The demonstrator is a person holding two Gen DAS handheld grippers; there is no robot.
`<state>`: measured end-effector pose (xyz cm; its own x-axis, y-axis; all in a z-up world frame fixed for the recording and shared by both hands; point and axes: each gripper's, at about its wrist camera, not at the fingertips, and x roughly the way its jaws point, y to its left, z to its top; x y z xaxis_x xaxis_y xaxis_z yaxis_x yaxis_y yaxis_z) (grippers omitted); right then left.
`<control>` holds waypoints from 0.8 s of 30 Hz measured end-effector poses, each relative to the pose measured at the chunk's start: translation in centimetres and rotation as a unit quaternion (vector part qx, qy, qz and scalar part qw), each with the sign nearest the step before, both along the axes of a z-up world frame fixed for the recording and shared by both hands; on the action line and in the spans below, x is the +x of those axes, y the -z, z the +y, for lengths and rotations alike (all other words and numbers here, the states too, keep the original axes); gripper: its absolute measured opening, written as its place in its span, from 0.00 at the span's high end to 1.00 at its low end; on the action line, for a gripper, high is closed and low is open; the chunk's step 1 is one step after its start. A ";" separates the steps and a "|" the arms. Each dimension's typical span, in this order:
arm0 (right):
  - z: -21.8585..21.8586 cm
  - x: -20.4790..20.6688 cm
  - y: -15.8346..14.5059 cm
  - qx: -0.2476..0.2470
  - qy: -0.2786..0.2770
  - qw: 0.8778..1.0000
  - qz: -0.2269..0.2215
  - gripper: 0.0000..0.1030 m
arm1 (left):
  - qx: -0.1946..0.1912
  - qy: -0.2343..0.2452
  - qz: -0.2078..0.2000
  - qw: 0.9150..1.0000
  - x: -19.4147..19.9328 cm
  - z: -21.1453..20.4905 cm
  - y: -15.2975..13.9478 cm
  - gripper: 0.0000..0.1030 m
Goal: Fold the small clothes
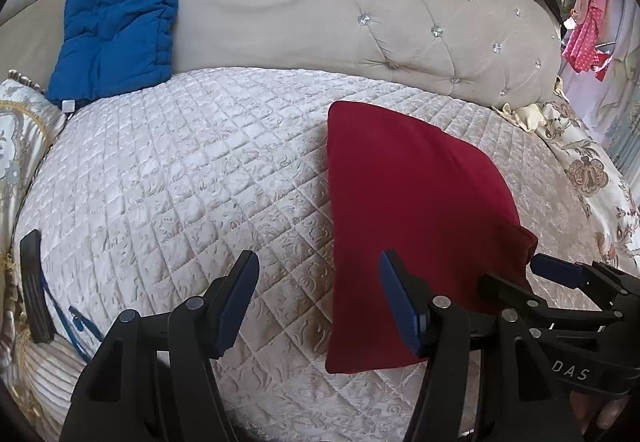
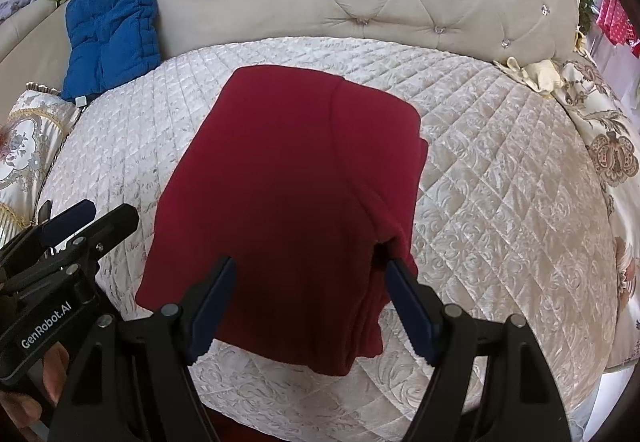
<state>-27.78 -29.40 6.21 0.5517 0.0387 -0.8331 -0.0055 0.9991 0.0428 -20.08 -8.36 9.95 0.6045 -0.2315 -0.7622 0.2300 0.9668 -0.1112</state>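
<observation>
Crimson knit garment, folded into a compact rectangle, lay on the quilted cream bedcover. Both grippers, left and right, hovered with jaws spread, empty. Judged: fold complete; next, set aside.

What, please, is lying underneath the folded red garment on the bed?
The red garment rests directly on the quilted cream bedspread, which shows all around it. Whatever lies inside its folded layers is covered and cannot be seen.

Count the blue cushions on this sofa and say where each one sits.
1. The blue cushion leans against the backrest at the far left, beyond the quilted seat cover, well away from the red garment. Others may lie outside these views.
</observation>
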 end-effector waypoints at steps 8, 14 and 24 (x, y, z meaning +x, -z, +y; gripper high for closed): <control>0.0 0.1 0.2 0.005 0.002 1.000 0.004 0.23 | -0.001 -0.002 0.004 1.000 0.1 0.1 0.2 0.61; 0.2 0.2 0.4 0.001 -0.003 1.000 0.006 0.23 | -0.002 -0.002 0.006 1.000 0.2 0.1 0.3 0.61; 0.1 0.2 0.3 0.003 0.000 1.000 0.004 0.23 | 0.003 0.000 0.005 1.000 0.2 0.0 0.5 0.61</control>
